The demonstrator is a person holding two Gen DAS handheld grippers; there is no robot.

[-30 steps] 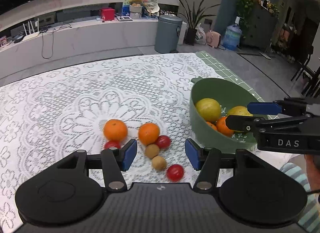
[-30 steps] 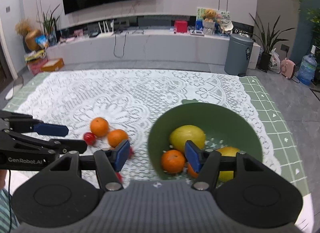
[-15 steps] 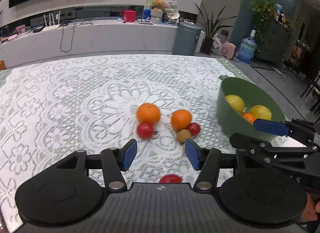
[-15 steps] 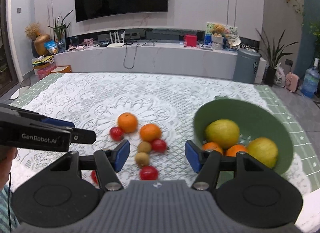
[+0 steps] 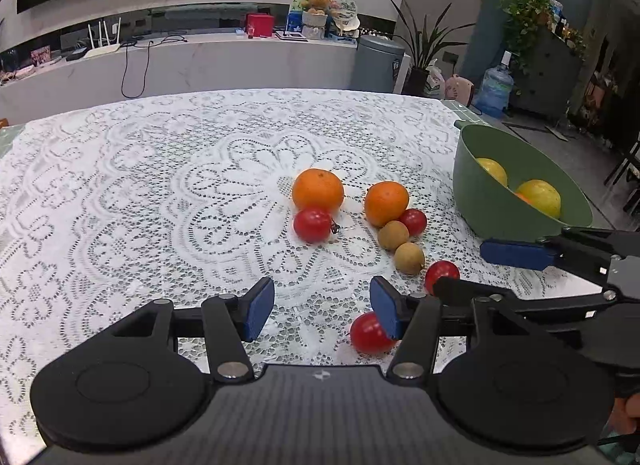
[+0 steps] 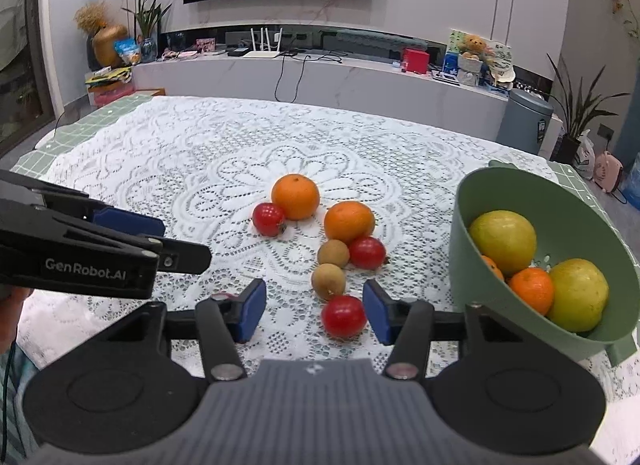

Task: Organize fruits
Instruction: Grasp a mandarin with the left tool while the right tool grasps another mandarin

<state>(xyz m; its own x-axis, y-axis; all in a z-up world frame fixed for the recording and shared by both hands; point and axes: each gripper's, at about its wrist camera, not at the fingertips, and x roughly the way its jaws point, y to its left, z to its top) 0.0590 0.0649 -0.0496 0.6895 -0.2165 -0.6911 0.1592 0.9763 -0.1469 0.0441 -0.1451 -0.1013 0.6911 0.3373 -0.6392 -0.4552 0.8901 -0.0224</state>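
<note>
Loose fruit beside the green bowl [image 6: 460, 233]

My left tongs [image 5: 322, 311] and right tongs [image 6: 314, 311] both stand spread, empty, over the lace-covered surface [image 6: 180, 169]; a cherry tomato [image 6: 344, 316] sits nearest.

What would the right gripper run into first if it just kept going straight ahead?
Probably the cherry tomato just ahead of the right gripper, nearer its right finger; the two longans lie beyond. Depth is hard to judge.

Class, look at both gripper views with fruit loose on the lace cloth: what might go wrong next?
1. The nearest cherry tomato is round and could roll off the table's near edge if a fingertip of the open right gripper nudges it.
2. The two longans touch; grabbing one may scatter the other.
3. The left gripper sits close alongside, so collision is possible.
</note>
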